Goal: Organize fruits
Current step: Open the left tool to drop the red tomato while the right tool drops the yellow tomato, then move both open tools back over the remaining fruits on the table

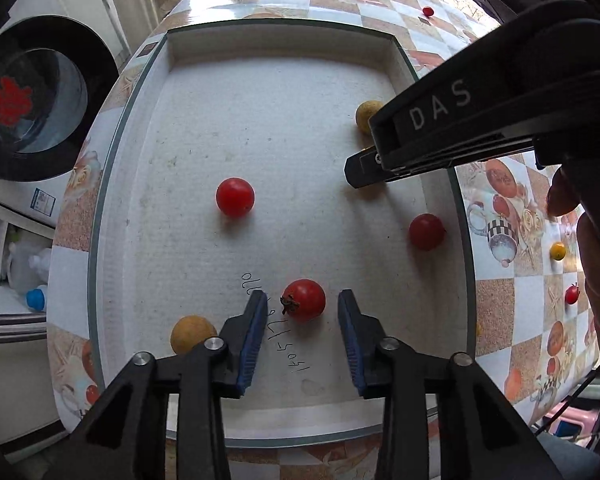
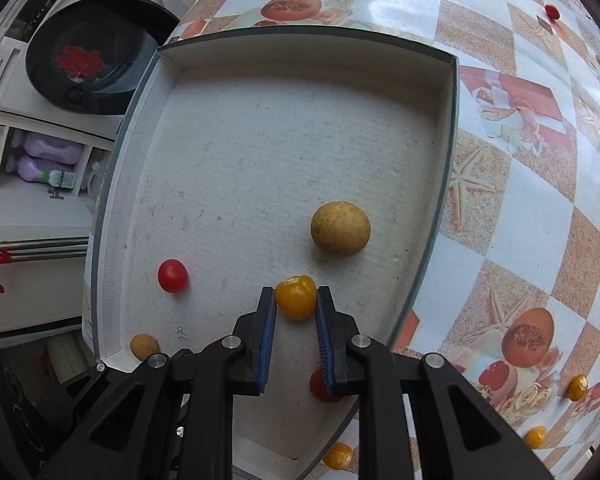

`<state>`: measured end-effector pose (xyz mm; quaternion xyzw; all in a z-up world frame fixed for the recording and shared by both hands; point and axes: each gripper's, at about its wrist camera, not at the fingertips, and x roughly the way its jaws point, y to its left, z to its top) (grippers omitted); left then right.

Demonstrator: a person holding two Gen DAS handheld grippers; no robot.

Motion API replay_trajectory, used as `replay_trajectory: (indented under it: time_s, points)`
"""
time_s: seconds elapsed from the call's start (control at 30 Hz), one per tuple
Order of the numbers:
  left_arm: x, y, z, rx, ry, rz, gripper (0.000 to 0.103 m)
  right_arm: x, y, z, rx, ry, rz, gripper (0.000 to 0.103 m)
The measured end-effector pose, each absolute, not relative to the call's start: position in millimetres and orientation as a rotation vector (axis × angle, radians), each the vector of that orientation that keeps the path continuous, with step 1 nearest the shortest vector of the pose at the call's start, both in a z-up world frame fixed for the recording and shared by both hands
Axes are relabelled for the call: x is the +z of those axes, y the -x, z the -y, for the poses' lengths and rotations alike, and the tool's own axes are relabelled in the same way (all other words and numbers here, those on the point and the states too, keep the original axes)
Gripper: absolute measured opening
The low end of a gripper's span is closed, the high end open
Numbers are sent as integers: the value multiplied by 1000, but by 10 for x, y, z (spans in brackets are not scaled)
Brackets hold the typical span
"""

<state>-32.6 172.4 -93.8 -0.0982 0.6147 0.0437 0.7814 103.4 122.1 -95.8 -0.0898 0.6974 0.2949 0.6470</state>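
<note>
A shallow white box (image 1: pixel 284 40) lies on the patterned table and shows in both views (image 2: pixel 448 128). My left gripper (image 1: pixel 303 300) is open over its near end, with a stemmed red tomato (image 1: pixel 305 299) lying between the fingers. Two more red tomatoes (image 1: pixel 235 197) (image 1: pixel 426 231) and two tan round fruits (image 1: pixel 192 334) (image 1: pixel 367 114) lie in the box. My right gripper (image 2: pixel 296 295) is shut on a yellow tomato (image 2: pixel 296 296), held above the box floor near the tan fruit (image 2: pixel 340 229). The right gripper's body (image 1: pixel 440 136) reaches in from the right in the left wrist view.
Loose fruits lie on the table outside the box: yellow ones (image 2: pixel 577 387) (image 2: pixel 536 437) (image 2: pixel 338 456) (image 1: pixel 557 251) and red ones (image 1: pixel 572 294) (image 2: pixel 552 11). A washing machine (image 2: pixel 80 52) and shelves with bottles (image 2: pixel 48 160) stand left of the table.
</note>
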Motion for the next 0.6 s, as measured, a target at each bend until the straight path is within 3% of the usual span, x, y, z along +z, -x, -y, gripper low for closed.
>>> replay_trajectory:
  time_s: [0.03,0.17,0.2,0.23,0.33,0.4,0.6]
  points:
    - [-916,343,-1716,105,199,-1313,71,-960,-1039,-1224,673,204,-1588,23]
    - [-898,371,-1704,104,181,-1315,72,-927,-1038,-1197,684,174,-1605,30]
    - [-898,373,-1707,102,178,-1319,72,-915,-1045,-1194,679,174,-1602,40]
    - [-891,371,-1717,102,174,-1323,72,-893,-1054,-1187,676,169,-1596,58]
    - [-871,388,-1707,103,159,-1328,72,-773,-1090,-1142,702,92,-1578,75]
    - [-850,392,-1706,101,149,-1333,72,-664,-1110,-1090,710,61,-1554,80]
    - [-753,326,-1611,72,110,-1337,72,-433,-1147,-780,662,-13,-1522,80]
